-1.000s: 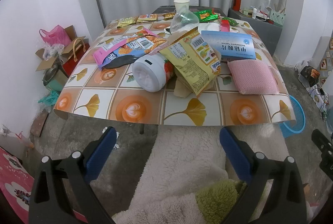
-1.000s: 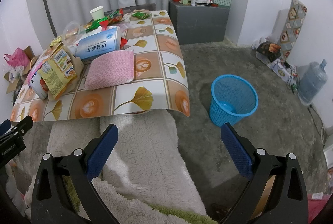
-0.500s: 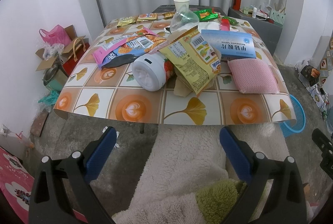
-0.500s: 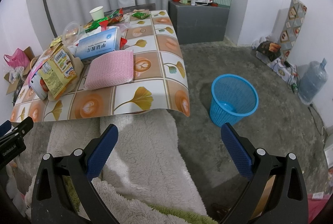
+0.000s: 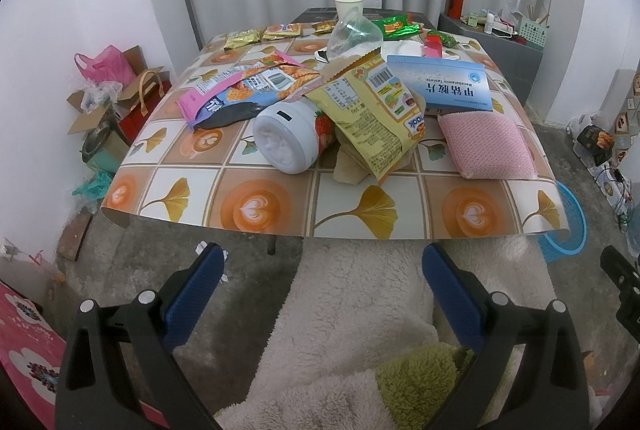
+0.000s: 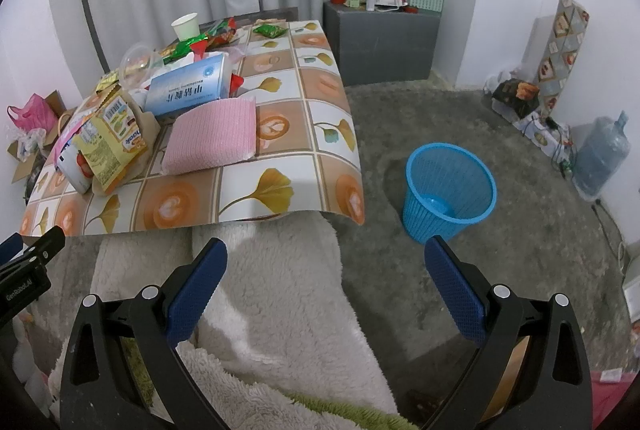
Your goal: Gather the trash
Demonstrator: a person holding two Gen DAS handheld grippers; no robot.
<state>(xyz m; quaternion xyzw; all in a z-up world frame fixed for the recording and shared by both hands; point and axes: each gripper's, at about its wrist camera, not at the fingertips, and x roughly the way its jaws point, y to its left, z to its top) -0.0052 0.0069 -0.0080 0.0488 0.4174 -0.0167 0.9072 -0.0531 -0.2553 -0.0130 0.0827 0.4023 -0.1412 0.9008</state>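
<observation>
While you hold both tools low over the fluffy white blanket short of the table, your left gripper has its jaws spread wide with nothing between them, and your right gripper is the same, wide apart and empty. The trash sits in a heap on the table with the ginkgo-leaf cloth, well apart from both tools. Nearest the front edge: a white strawberry-print cup lying on its side, bottom toward you, touching a yellow snack bag that leans over it. A crumpled brown paper piece pokes out under that bag. Behind the cup lies a pink and orange snack wrapper. A blue medicine box rests partly on the yellow bag, and a pink sponge cloth lies just beside it near the table's right edge. Further back: a clear plastic lid, a paper cup standing upright, green wrappers and small gold packets. The blue mesh bin stands upright on the grey floor to the right of the table, apart from it; only a disc at its bottom shows inside.
</observation>
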